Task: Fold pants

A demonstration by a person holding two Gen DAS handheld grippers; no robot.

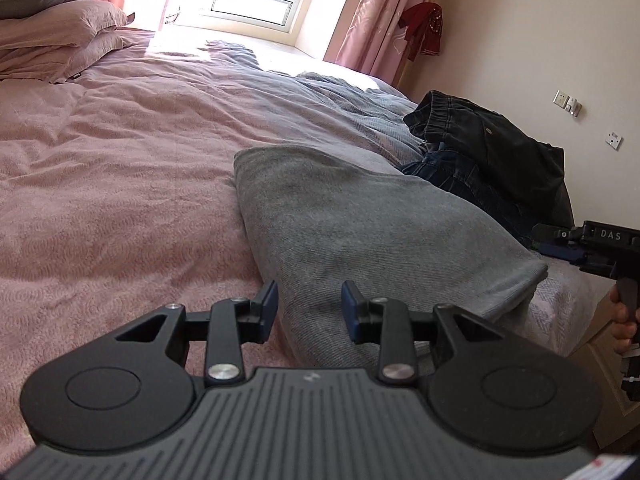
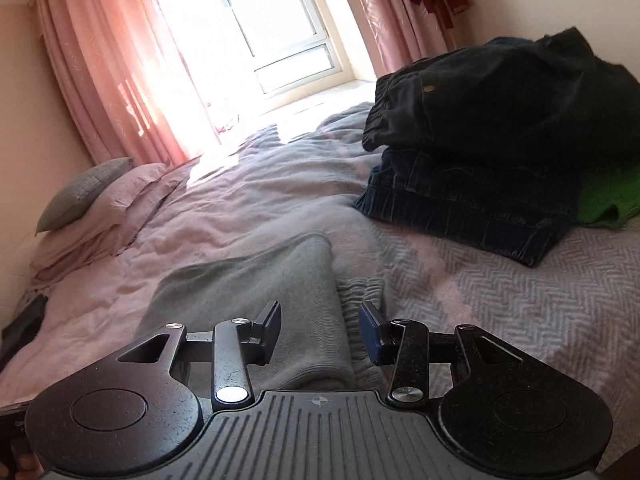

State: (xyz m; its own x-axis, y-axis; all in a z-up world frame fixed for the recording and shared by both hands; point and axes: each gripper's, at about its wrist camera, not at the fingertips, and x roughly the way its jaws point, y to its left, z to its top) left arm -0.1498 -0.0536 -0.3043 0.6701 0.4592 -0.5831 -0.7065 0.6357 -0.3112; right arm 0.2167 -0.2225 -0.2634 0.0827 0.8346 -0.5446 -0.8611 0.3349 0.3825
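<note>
Both grippers, left (image 1: 309, 310) and right (image 2: 319, 332), hang with jaws spread and nothing in them, right over the near end of the grey pants (image 1: 360, 220), a soft knit pair folded into one long slab on the bed (image 1: 100, 184). The bed has a crinkly pink cover, with a grey-and-pink herringbone blanket (image 2: 520, 292) under the pants' right side. Further back on the right there's one stack (image 2: 500, 140) of two dark denim pieces over something bright green, and at the head end three pillows (image 2: 92, 208), one grey on two pink.
</note>
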